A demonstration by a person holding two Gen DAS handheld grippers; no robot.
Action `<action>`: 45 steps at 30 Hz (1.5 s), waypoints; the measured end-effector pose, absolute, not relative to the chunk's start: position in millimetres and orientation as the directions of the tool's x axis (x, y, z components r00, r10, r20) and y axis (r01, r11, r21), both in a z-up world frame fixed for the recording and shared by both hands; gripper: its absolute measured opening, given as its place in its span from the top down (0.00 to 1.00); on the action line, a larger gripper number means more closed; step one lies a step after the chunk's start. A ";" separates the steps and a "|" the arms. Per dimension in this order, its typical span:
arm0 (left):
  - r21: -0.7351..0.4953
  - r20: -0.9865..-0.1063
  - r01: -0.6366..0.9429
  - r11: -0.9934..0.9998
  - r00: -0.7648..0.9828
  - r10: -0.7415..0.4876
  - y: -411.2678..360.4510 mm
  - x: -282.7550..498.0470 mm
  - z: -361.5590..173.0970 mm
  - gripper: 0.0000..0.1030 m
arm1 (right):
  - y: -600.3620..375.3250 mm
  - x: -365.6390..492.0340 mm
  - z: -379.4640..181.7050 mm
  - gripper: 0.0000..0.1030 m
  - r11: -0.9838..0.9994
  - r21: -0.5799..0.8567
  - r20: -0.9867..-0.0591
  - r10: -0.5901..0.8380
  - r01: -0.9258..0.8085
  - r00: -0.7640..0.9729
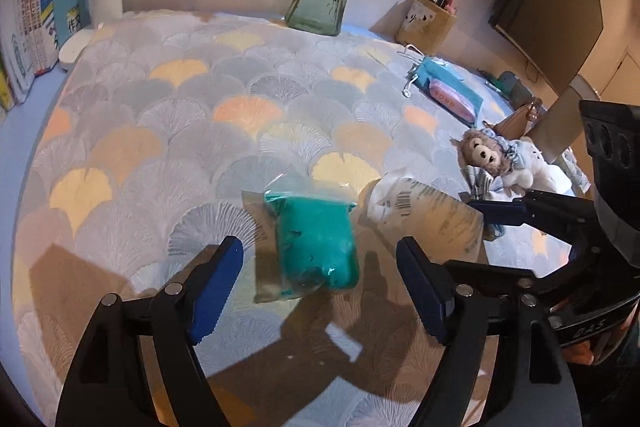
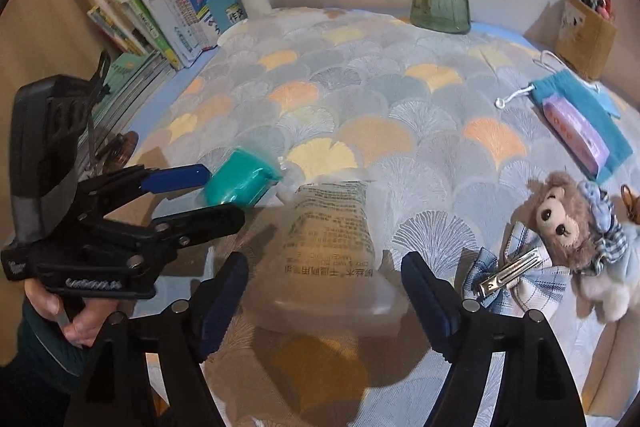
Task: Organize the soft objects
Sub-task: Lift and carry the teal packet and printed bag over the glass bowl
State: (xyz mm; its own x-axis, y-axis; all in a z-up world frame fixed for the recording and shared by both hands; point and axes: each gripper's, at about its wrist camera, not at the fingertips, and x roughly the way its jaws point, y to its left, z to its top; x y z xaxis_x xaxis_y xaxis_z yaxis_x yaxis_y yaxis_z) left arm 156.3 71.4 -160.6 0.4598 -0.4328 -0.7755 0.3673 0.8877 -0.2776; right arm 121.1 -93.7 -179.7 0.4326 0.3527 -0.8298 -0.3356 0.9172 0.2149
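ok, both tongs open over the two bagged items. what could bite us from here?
1. The teal bag and the printed pouch lie close together, with the right tongs and left tongs nearly side by side; they could collide.
2. Both wrappers look slick and loose, so a grip may catch only film.

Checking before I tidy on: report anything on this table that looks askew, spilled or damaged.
Nothing is spilled or visibly damaged. The teal pack in its clear bag and the printed white pouch lie loose and crooked side by side. The plush toy lies flat on its back near the table edge, and the teal drawstring bag is rumpled.
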 end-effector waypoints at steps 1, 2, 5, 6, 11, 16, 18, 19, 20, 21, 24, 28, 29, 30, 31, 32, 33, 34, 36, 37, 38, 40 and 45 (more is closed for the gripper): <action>-0.259 -0.784 0.367 0.894 0.460 -0.416 68.0 158.3 -162.6 0.25 | -92.0 124.4 -182.1 0.25 0.919 0.215 -0.833 0.348 -0.329 0.429; -0.223 -0.799 0.358 0.907 0.466 -0.380 64.1 160.0 -166.0 0.27 | -91.3 126.9 -185.2 0.25 0.922 0.212 -0.839 0.341 -0.323 0.424; -0.153 -0.801 0.368 0.917 0.497 -0.334 57.9 157.5 -167.4 0.59 | -87.4 134.1 -196.2 0.25 0.932 0.212 -0.851 0.324 -0.296 0.413; -0.141 -0.802 0.389 0.910 0.494 -0.336 55.0 155.7 -166.5 0.66 | -86.4 133.0 -197.2 0.33 0.933 0.205 -0.848 0.320 -0.295 0.424; -0.119 -0.787 0.385 0.915 0.525 -0.323 49.8 151.7 -157.8 0.66 | -78.4 122.2 -185.6 0.55 0.935 0.130 -0.823 0.287 -0.330 0.491; -0.113 -0.734 0.389 0.914 0.588 -0.341 38.9 146.1 -122.9 0.66 | -84.9 108.9 -158.9 0.57 0.940 0.109 -0.779 0.284 -0.324 0.559; -0.104 -0.710 0.406 0.908 0.609 -0.353 29.3 142.7 -106.5 0.66 | -93.2 104.4 -145.7 0.57 0.945 0.110 -0.761 0.279 -0.308 0.586; -0.101 -0.695 0.419 0.903 0.619 -0.365 23.1 139.9 -97.3 0.66 | -97.8 101.7 -139.2 0.57 0.948 0.109 -0.752 0.276 -0.300 0.599; -0.102 -0.681 0.433 0.896 0.626 -0.380 16.2 136.9 -88.8 0.66 | -105.3 97.3 -130.1 0.57 0.954 0.101 -0.737 0.263 -0.283 0.623; -0.105 -0.667 0.447 0.888 0.631 -0.396 8.3 133.6 -81.0 0.66 | -112.0 93.0 -122.8 0.57 0.959 0.095 -0.725 0.251 -0.268 0.642; -0.115 -0.624 0.495 0.861 0.639 -0.451 -10.9 123.7 -62.4 0.66 | -131.9 83.3 -105.0 0.57 0.968 0.100 -0.701 0.231 -0.228 0.675; -0.099 -0.587 0.550 0.829 0.641 -0.495 -45.1 111.1 -41.3 0.66 | -169.1 68.3 -85.6 0.57 0.980 0.118 -0.682 0.195 -0.158 0.705; -0.096 -0.580 0.563 0.821 0.639 -0.506 -54.3 107.6 -37.1 0.66 | -178.3 64.6 -80.1 0.57 0.983 0.118 -0.676 0.181 -0.138 0.714; -0.095 -0.573 0.579 0.810 0.634 -0.520 -66.1 103.9 -32.5 0.66 | -192.2 58.9 -73.4 0.57 0.987 0.119 -0.670 0.163 -0.112 0.724; -0.095 -0.571 0.589 0.803 0.629 -0.528 -73.0 100.5 -30.5 0.66 | -198.7 56.9 -70.8 0.57 0.988 0.120 -0.669 0.154 -0.099 0.727; -0.095 -0.570 0.607 0.789 0.617 -0.543 -83.7 97.7 -28.4 0.66 | -213.1 51.5 -65.4 0.57 0.990 0.120 -0.668 0.135 -0.073 0.732; -0.092 -0.570 0.634 0.768 0.599 -0.562 -98.0 93.3 -26.2 0.66 | -221.0 47.9 -62.8 0.57 0.991 0.120 -0.667 0.123 -0.058 0.735; -0.087 -0.571 0.652 0.753 0.587 -0.574 -107.7 90.1 -24.8 0.66 | -232.9 42.4 -59.9 0.57 0.992 0.120 -0.665 0.109 -0.038 0.739; -0.071 -0.582 0.719 0.691 0.533 -0.614 -137.6 78.7 -25.2 0.66 | -262.8 28.1 -55.3 0.57 0.992 0.124 -0.655 0.068 0.018 0.753; -0.063 -0.587 0.745 0.664 0.510 -0.629 -150.7 73.2 -26.8 0.66 | -276.5 21.4 -54.9 0.57 0.991 0.125 -0.652 0.048 0.045 0.757; -0.053 -0.596 0.770 0.636 0.487 -0.638 -167.1 67.4 -29.8 0.66 | -291.9 14.8 -55.6 0.57 0.989 0.126 -0.652 0.022 0.080 0.758; -0.052 -0.616 0.806 0.590 0.439 -0.654 -198.1 58.6 -35.9 0.66 | -328.7 1.1 -58.5 0.57 0.977 0.140 -0.659 -0.029 0.160 0.751; -0.113 -0.625 0.885 0.452 0.290 -0.724 -279.4 38.2 -45.5 0.66 | -428.2 -24.6 -62.9 0.57 0.912 0.184 -0.669 -0.157 0.366 0.727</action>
State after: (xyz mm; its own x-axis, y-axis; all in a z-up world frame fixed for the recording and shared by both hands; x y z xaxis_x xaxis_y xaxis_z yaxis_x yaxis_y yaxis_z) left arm 38.2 -279.4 -45.5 0.2902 -0.7243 -0.6255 0.8847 0.4522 -0.1132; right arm -24.6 -428.2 -62.9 0.7266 -0.1565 -0.6690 0.3660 0.9122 0.1841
